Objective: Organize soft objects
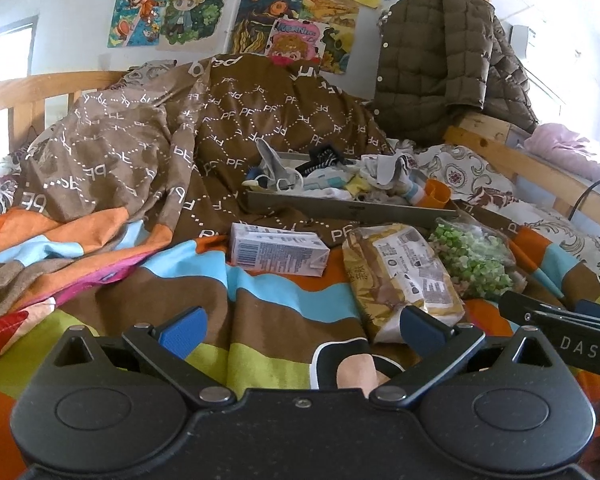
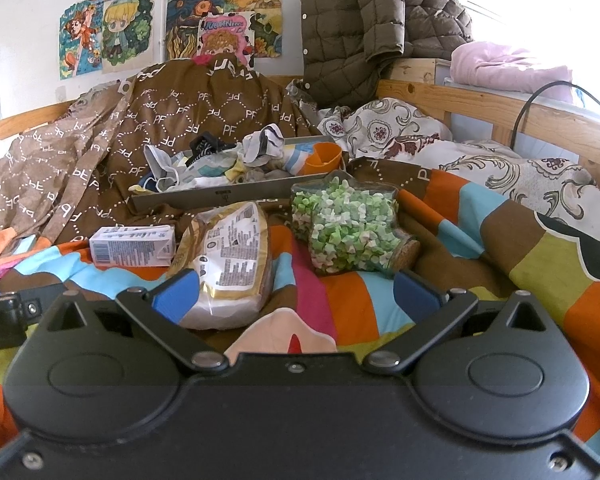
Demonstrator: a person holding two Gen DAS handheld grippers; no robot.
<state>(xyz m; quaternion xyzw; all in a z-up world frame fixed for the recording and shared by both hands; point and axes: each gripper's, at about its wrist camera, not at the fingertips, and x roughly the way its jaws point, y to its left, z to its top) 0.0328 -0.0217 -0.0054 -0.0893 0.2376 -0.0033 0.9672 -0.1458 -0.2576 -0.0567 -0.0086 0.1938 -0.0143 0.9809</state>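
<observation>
A grey tray (image 1: pixel 340 205) (image 2: pixel 236 194) heaped with socks and small cloths (image 1: pixel 356 178) (image 2: pixel 236 160) rests on the bed. In front of it lie a milk carton (image 1: pixel 276 249) (image 2: pixel 134 246), a gold bread bag (image 1: pixel 404 280) (image 2: pixel 228 256) and a star-shaped jar of green paper stars (image 1: pixel 474 258) (image 2: pixel 348 228). My left gripper (image 1: pixel 304 330) is open and empty, low over the striped bedspread, with its right finger at the bread bag's near end. My right gripper (image 2: pixel 296 294) is open and empty, just short of the bag and jar.
A brown patterned quilt (image 1: pixel 148 152) (image 2: pixel 112 136) is bunched behind the tray. A quilted olive jacket (image 1: pixel 444 60) (image 2: pixel 364 28) hangs over the wooden bed rail (image 1: pixel 512 156) (image 2: pixel 500 108). A floral pillow (image 2: pixel 480 160) and a black cable (image 2: pixel 540 96) lie at right.
</observation>
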